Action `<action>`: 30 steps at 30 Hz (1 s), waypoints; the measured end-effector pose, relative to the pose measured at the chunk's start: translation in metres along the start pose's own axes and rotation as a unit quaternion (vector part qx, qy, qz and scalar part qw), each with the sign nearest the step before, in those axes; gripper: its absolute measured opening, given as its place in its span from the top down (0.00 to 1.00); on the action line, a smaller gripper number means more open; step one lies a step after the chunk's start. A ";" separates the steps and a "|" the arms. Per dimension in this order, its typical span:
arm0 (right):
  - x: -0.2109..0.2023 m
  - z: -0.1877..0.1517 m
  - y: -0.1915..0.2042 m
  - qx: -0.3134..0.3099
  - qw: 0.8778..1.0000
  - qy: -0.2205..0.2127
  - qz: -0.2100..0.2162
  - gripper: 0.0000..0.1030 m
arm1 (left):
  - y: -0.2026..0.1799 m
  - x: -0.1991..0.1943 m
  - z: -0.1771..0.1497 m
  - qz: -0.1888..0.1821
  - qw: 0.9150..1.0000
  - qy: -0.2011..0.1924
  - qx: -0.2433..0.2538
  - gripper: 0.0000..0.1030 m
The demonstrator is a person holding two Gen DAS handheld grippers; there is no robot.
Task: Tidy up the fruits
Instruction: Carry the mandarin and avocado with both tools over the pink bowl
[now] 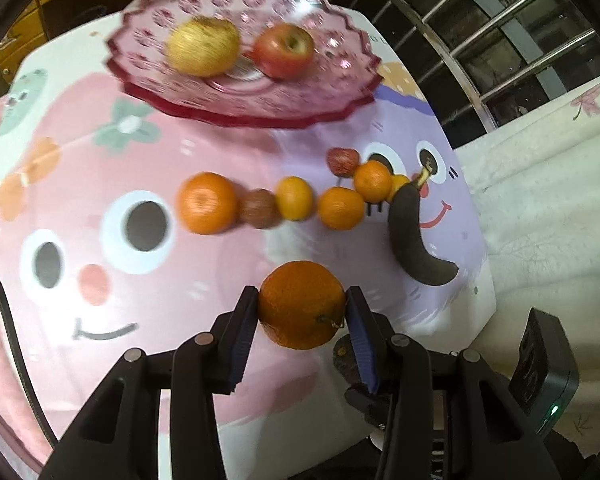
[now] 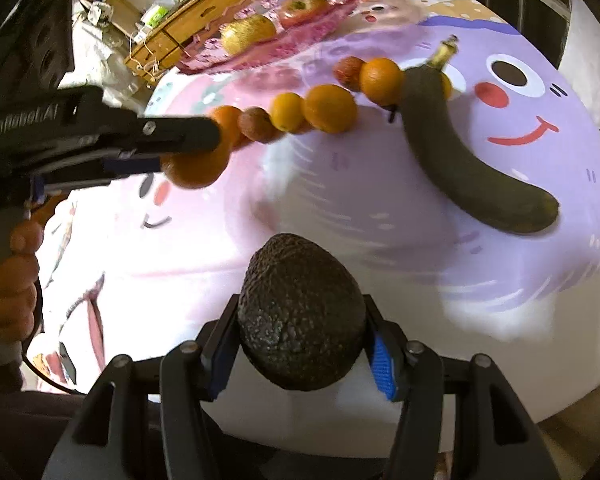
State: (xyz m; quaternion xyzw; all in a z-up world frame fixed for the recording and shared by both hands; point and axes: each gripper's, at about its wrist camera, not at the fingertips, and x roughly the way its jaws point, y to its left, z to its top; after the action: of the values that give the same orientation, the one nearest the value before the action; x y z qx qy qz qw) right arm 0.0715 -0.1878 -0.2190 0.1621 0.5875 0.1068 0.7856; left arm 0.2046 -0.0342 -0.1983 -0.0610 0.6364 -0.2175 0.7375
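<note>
My left gripper is shut on an orange and holds it above the cartoon tablecloth. The held orange also shows in the right wrist view. My right gripper is shut on a dark avocado. A pink glass plate at the back holds a yellow apple and a red apple. A row of oranges and small fruits crosses the table's middle. A blackened banana lies at its right end.
The tablecloth has pink and purple cartoon faces. A metal railing stands at the back right. A floral bed sheet lies right of the table. A wooden cabinet is behind the plate.
</note>
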 end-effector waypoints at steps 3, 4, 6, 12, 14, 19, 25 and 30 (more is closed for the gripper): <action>-0.002 0.009 0.014 0.001 1.000 -0.010 0.004 0.45 | 0.016 -0.021 0.002 0.007 1.000 -0.014 0.000 0.59; -0.003 0.013 0.018 0.000 1.000 -0.014 0.006 0.45 | 0.020 -0.028 0.003 0.009 1.000 -0.019 -0.001 0.59; -0.005 0.021 0.025 0.000 1.000 -0.022 0.010 0.45 | 0.029 -0.041 0.009 0.011 0.999 -0.033 -0.007 0.59; -0.015 0.063 0.047 -0.011 0.998 -0.054 0.018 0.45 | 0.048 -0.065 0.034 0.016 0.997 -0.069 -0.025 0.59; -0.017 0.080 0.052 -0.015 0.998 -0.064 0.021 0.45 | 0.053 -0.071 0.044 0.018 0.996 -0.080 -0.030 0.59; -0.019 0.118 0.056 -0.030 0.996 -0.077 0.023 0.45 | 0.060 -0.073 0.070 0.023 0.994 -0.098 -0.045 0.58; -0.020 0.160 0.051 -0.037 0.995 -0.084 0.033 0.45 | 0.062 -0.064 0.105 0.023 0.991 -0.111 -0.066 0.58; -0.009 0.188 0.044 -0.038 0.996 -0.081 0.028 0.45 | 0.066 -0.048 0.126 0.029 0.990 -0.111 -0.082 0.58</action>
State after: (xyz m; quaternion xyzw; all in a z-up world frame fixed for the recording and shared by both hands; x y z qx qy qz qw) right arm 0.2498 -0.1746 -0.1455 0.1560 0.5131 0.1375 0.8328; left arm 0.3376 0.0202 -0.1555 -0.1264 0.5679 -0.1352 0.8020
